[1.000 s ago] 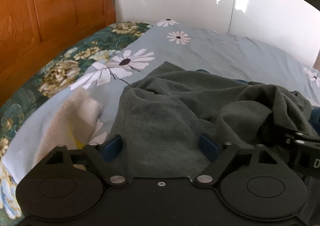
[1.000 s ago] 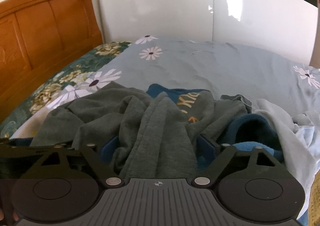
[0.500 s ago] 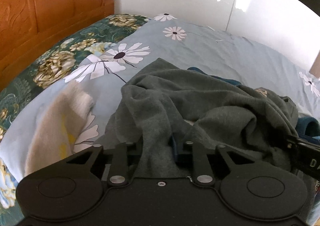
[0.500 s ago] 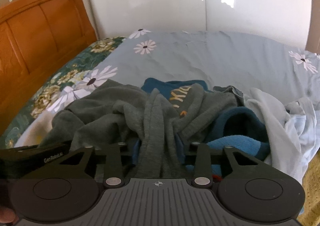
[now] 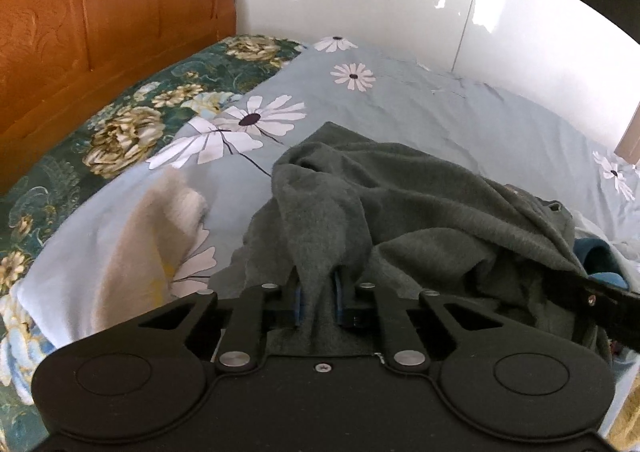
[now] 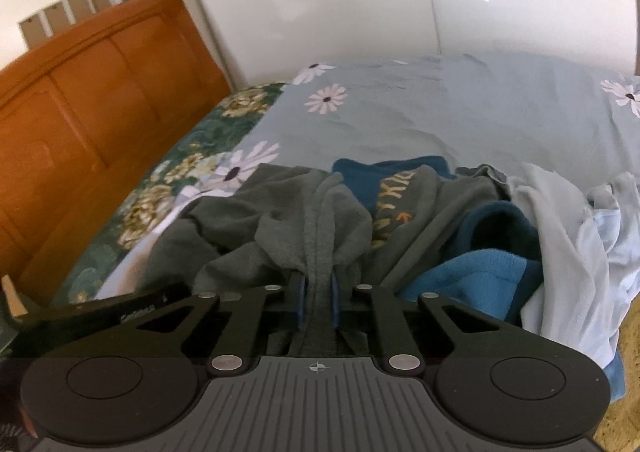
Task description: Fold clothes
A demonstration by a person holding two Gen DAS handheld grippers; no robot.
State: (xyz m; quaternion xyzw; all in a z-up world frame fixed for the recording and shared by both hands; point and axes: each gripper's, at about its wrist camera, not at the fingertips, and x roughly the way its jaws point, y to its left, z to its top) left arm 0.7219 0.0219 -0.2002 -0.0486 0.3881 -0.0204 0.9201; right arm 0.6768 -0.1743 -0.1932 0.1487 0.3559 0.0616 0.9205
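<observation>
Left gripper (image 5: 318, 300) and right gripper (image 6: 317, 302) each pinch a fold of the dark grey fleece garment (image 5: 400, 212) between pressed fingers; it lies crumpled just ahead on the bed (image 5: 460, 112). Step: grasp made. Next likely lift and spread flat, clear of the blue fleece (image 6: 480, 272).

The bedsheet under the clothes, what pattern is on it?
The bedsheet is pale blue with white daisies, clearest in the left wrist view.
</observation>
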